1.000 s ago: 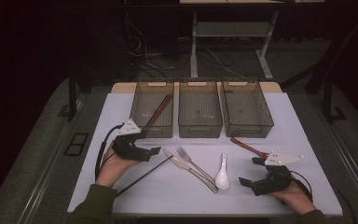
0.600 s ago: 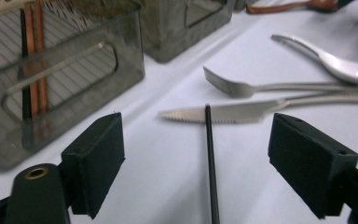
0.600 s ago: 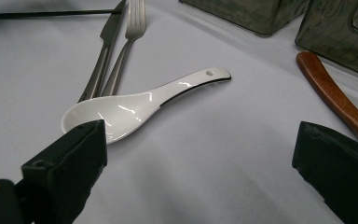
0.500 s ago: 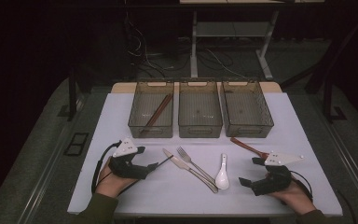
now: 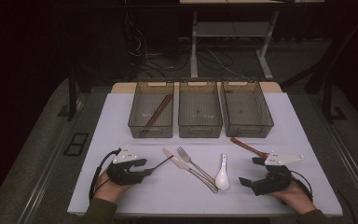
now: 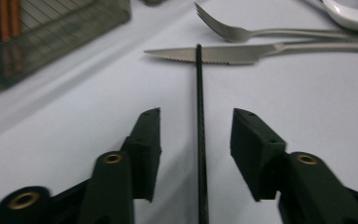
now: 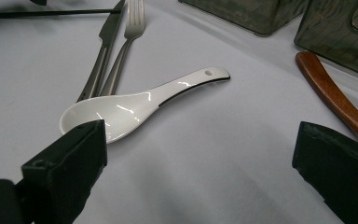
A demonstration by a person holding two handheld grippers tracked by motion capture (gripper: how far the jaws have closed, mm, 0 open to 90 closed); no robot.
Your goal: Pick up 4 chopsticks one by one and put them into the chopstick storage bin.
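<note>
On the white worktop (image 5: 121, 116), three mesh bins (image 5: 199, 108) stand in a row along the far edge; the left bin holds brown chopsticks (image 5: 157, 112). Near the front edge, the left tool (image 5: 145, 171) has just been closing around a thin black stick (image 5: 161, 163) lying beside a knife (image 5: 185, 167), fork (image 5: 193, 162) and white spoon (image 5: 222, 173). The right tool (image 5: 248, 171) rests toward the front right corner, jaws apart, by a wooden handle (image 5: 246, 146).

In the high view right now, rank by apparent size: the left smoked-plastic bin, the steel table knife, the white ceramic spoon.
1. Left smoked-plastic bin, plainly the largest.
2. Steel table knife, long and thin.
3. White ceramic spoon, shortest.
The bin lies farther from the camera yet looks biggest, so the order is safe.
</note>
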